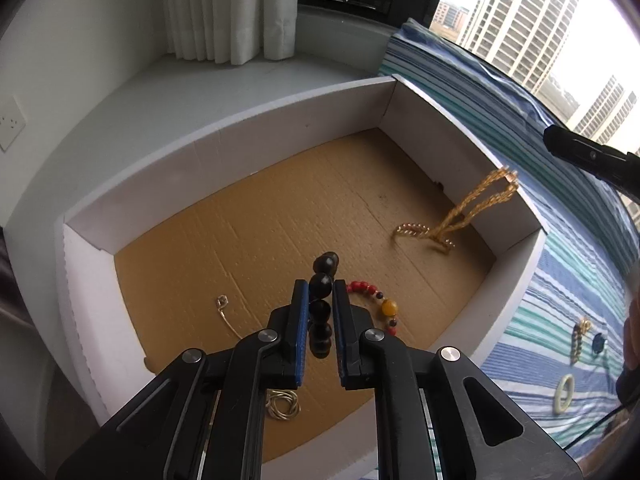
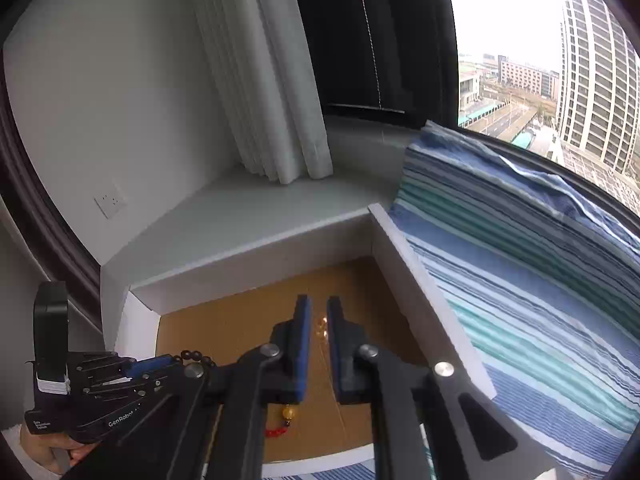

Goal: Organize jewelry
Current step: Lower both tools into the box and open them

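The left gripper (image 1: 320, 286) hangs over the near middle of the open white box (image 1: 224, 132), its blue-padded jaws pinched on a string of dark round beads (image 1: 322, 280) that rises past the fingertips and drops between the pads. The box has low white walls on all four sides and a brown cardboard floor (image 1: 240, 216); the wide stretch of floor toward the far wall and far left corner lies bare. On the floor just right of the gripper sits a bracelet of red beads with an amber bead (image 1: 374, 300), close to the jaws but apart from them. To the left lies a thin wire piece (image 1: 226, 312), and near the front wall, partly hidden under the gripper's arm, a small coil of pale rings (image 1: 282, 404). A gold chain (image 1: 472, 208) droops over the rim of the right wall down to the floor, where its lower end curls well right of the gripper. Outside that wall a blue and green striped cloth (image 1: 580, 280) carries a pale ring (image 1: 564, 392), a small gold piece (image 1: 580, 340) and a dark one (image 1: 599, 343). The right gripper (image 2: 319, 308) points down over the far right part of the box floor, close beside the right wall; its jaws stand narrowly apart with only a blurred gold glint showing in the gap, pads touching nothing.
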A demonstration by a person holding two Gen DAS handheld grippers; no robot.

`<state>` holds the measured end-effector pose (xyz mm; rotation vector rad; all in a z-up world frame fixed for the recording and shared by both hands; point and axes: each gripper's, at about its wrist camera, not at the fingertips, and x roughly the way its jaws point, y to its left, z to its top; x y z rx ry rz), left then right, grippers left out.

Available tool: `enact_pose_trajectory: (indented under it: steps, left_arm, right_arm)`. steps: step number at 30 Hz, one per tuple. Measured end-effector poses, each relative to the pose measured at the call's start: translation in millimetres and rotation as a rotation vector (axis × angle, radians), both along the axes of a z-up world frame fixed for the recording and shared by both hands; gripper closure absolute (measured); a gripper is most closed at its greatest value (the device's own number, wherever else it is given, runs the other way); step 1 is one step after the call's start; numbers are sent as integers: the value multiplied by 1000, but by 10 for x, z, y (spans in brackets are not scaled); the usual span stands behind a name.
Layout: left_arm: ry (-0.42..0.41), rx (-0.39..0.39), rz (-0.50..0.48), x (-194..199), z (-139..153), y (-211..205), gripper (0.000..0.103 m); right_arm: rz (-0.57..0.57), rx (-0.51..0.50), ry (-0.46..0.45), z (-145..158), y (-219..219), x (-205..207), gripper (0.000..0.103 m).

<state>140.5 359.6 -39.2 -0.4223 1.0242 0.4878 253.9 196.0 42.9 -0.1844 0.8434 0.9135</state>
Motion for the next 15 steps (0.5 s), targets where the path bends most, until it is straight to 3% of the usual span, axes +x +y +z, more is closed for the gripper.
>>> enact_pose_trajectory:
  steps: [1,2,3,4,6,10,15]
  left_arm:
    - [9,-2,11,12,-34,-11,83]
    - [17,-8,21,20,-60,-18,74]
    - [19,-12,31,21,-75,-22,53]
    - [14,-8,43,6,-74,-38,38]
    - [0,14,56,-35,-64,-76,28]
    - [-19,89,65,-161,-60,-212,18]
    - [-51,254,47,-334,-43,-403,15]
  right_arm:
    - [1,-43,38,-101,63,14,70]
    - [4,-82,63,-179,119,8,52]
    - [8,-108,71,-231,152,-16,49]
    - [13,-124,67,-260,166,-54,49]
    - [27,-127,59,-258,156,-118,47]
    - [23,-95,49,-201,-67,-239,44]
    - [5,-107,9,-285,-563,-540,43]
